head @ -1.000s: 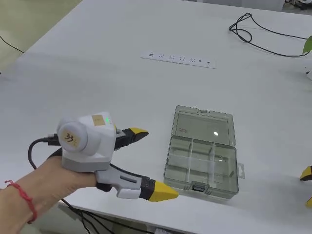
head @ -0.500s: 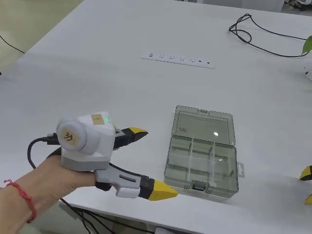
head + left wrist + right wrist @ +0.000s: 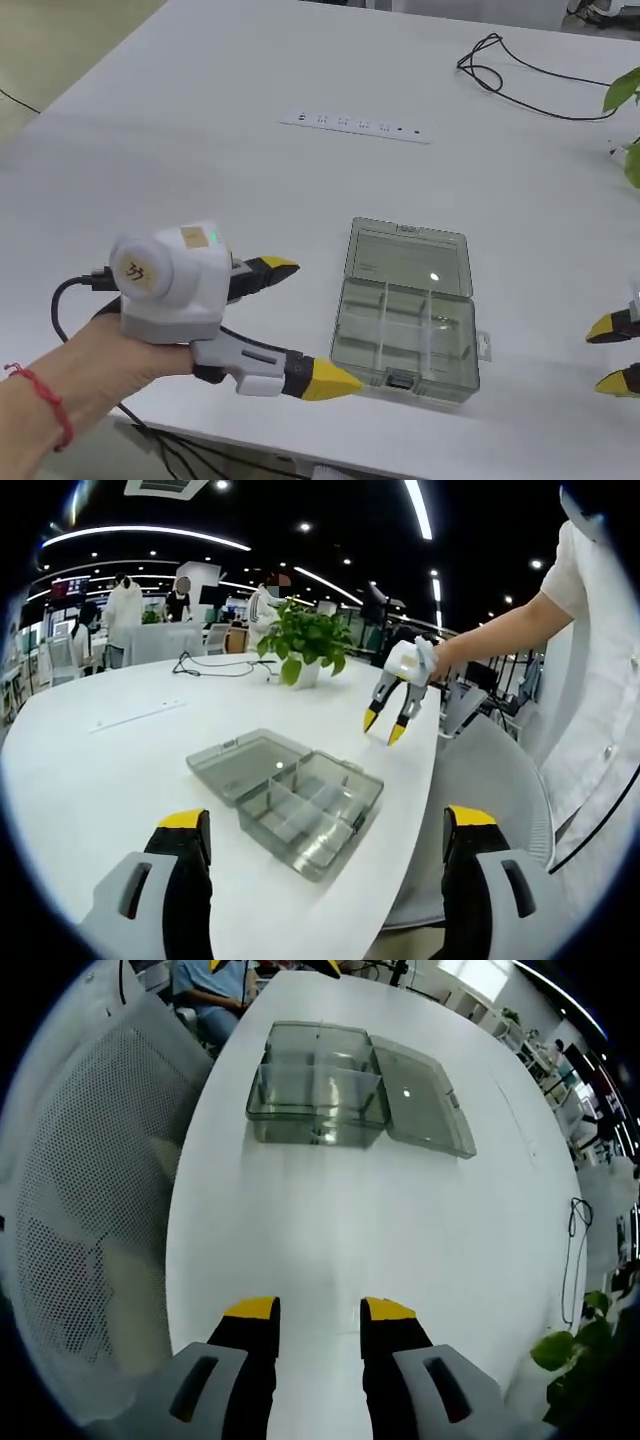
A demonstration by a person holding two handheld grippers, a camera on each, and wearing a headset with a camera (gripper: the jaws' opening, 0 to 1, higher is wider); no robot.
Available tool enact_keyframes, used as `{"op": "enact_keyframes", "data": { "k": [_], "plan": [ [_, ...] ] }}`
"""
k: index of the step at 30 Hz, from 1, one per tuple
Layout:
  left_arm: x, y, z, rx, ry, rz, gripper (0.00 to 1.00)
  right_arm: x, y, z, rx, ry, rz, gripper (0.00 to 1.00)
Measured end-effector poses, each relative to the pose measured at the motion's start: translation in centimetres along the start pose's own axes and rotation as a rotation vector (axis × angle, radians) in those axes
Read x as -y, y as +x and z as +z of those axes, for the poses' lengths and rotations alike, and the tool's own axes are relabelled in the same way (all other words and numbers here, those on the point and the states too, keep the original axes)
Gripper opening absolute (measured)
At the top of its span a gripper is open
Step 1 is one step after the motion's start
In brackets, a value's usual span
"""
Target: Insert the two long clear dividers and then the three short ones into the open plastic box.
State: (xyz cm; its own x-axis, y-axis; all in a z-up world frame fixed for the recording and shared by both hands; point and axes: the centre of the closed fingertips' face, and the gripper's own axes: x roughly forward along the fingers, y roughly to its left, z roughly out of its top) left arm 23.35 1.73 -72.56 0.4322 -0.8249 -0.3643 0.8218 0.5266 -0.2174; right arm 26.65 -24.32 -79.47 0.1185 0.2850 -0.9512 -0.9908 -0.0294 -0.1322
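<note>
The left gripper (image 3: 312, 323) has a rounded white upper body over a grey shell, with a handwritten mark on its round rear face, a tan sticker and a small green light on top. Its jaws are black, ending in pointed yellow tips, one on a pale grey arm. A black cable (image 3: 68, 294) loops from its rear. A thin red cord bracelet (image 3: 47, 411) circles the wrist. The right gripper (image 3: 606, 355) has matching black jaws with yellow tips on grey arms. The person wears a white short-sleeved shirt (image 3: 592, 600) with buttons.
</note>
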Motion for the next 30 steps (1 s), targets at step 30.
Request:
{"op": "enact_keyframes", "data": {
  "k": [30],
  "plan": [
    [3.2, 3.7, 4.7, 0.074, -0.283, -0.078, 0.71, -0.2, -5.9, 12.1, 0.146, -0.058, -0.178, 0.33]
  ]
}}
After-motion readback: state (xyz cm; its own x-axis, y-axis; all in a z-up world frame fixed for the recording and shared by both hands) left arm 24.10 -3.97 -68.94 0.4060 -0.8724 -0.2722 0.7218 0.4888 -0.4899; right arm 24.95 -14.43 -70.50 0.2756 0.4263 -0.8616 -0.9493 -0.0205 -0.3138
